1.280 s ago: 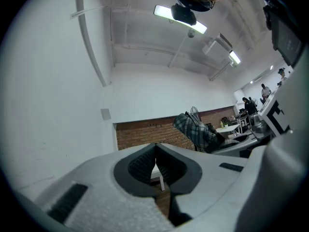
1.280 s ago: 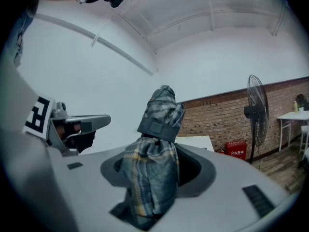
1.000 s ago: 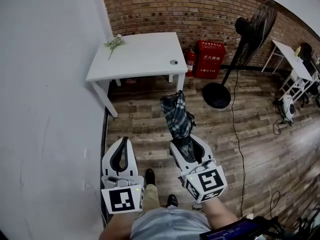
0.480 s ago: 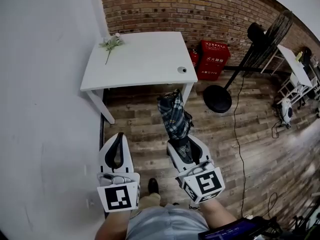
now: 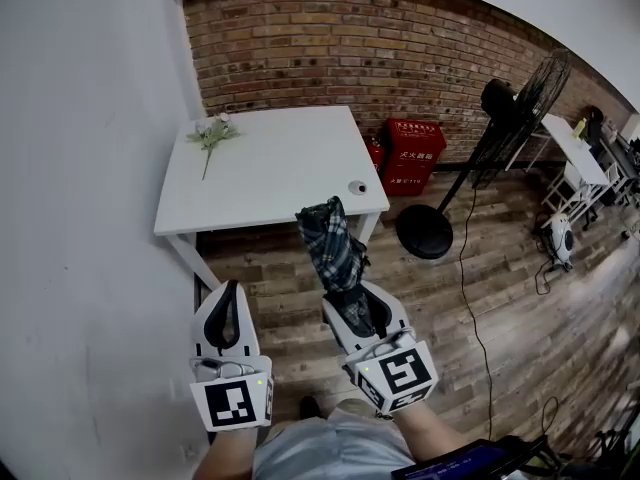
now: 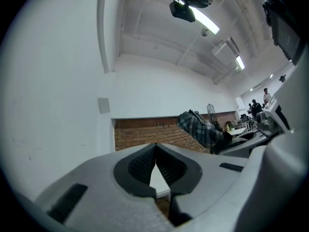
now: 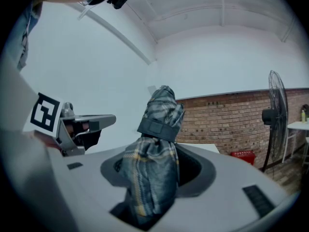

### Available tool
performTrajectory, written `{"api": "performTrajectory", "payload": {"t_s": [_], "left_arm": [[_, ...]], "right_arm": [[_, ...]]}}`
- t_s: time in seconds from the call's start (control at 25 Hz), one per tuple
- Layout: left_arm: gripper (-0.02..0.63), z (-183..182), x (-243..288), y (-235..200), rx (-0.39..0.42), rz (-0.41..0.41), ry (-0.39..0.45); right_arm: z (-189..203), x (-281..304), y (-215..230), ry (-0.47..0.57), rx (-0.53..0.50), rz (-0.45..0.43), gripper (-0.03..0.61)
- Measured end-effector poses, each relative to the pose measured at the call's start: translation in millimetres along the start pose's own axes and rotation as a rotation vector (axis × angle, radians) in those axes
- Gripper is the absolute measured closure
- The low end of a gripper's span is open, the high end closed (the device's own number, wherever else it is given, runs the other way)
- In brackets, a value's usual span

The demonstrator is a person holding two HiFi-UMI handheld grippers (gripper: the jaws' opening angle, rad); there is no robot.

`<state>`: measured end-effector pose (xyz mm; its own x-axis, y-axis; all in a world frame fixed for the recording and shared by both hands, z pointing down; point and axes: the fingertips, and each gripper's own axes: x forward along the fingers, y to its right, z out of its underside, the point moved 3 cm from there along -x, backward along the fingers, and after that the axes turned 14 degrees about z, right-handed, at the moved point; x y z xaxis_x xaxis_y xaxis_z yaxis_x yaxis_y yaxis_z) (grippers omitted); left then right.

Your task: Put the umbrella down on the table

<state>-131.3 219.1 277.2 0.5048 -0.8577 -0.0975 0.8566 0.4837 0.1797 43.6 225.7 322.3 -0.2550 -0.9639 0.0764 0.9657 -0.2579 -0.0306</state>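
A folded plaid umbrella sticks forward out of my right gripper, whose jaws are shut on its lower part; in the right gripper view the umbrella fills the space between the jaws. Its tip hangs over the floor just short of the near edge of the white table. My left gripper rides level beside it on the left, shut with nothing in it; in the left gripper view its pads meet and the umbrella shows at the right.
A sprig of flowers lies at the table's far left corner, a small round thing near its right front corner. Red fire-extinguisher boxes stand against the brick wall, a floor fan to the right. A white wall runs along the left.
Both grippers and the umbrella have come closer to the table; the umbrella's tip now nearly reaches its near edge. Neither gripper's jaws have changed.
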Motion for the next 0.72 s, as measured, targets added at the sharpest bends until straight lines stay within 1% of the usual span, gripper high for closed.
{"api": "performTrajectory", "payload": {"t_s": [0.16, 0.4, 0.72], "left_arm": [[0.606, 12.2, 21.9, -7.3, -0.005, 0.022, -0.025], [0.604, 40.1, 62.7, -6.1, -0.006, 0.052, -0.082], [0.604, 78.3, 159.4, -26.8, 0.018, 0.057, -0.154]], "right_arm": [[1.5, 19.6, 8.9, -0.007, 0.002, 0.02, 0.379], [20.2, 52.5, 35.8, -0.032, 0.029, 0.043, 0.379], [36.0, 147.0, 96.9, -0.049, 0.059, 0.047, 0.379]]}}
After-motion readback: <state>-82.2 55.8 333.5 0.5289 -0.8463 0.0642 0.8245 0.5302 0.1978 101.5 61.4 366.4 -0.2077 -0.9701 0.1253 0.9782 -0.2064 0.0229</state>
